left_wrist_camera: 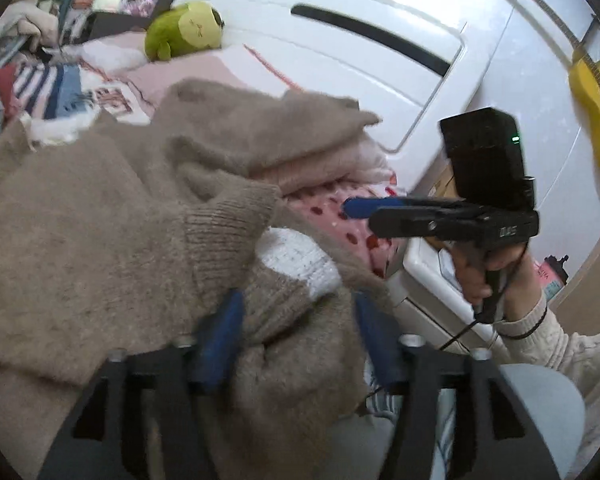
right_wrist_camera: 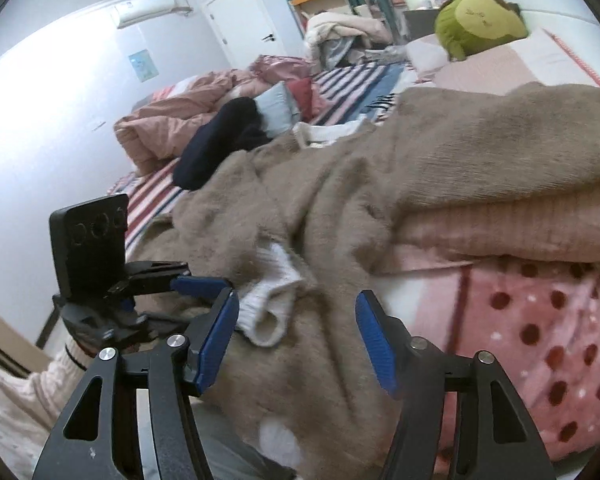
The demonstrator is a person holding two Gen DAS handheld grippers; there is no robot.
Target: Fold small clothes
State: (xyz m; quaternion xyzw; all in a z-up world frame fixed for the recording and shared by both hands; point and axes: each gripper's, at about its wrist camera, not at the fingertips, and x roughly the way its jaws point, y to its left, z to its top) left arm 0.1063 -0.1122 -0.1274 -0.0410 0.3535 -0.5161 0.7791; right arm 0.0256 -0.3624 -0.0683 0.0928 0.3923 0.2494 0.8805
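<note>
A fuzzy tan sweater [left_wrist_camera: 100, 216] with a white cuff [left_wrist_camera: 296, 260] lies crumpled on the bed; it also fills the right wrist view [right_wrist_camera: 440, 160], where the white cuff [right_wrist_camera: 268, 312] shows. My left gripper [left_wrist_camera: 296, 320] is open, its jaws wide apart with a tan fold and the white cuff between them. My right gripper [right_wrist_camera: 296, 328] is open just above the sweater near the cuff, holding nothing. In the left wrist view the right gripper [left_wrist_camera: 360, 208] hovers at the right above the pink spotted blanket. In the right wrist view the left gripper [right_wrist_camera: 204, 284] sits at the left on the sweater.
A pink blanket with red spots [right_wrist_camera: 540, 320] lies under the sweater. A green plush toy [left_wrist_camera: 184, 30] sits by the white headboard [left_wrist_camera: 340, 40]. A striped sheet [right_wrist_camera: 352, 84], a dark garment [right_wrist_camera: 220, 140] and a pink quilt [right_wrist_camera: 172, 120] lie further off. A yellow guitar [left_wrist_camera: 596, 96] leans on the wall.
</note>
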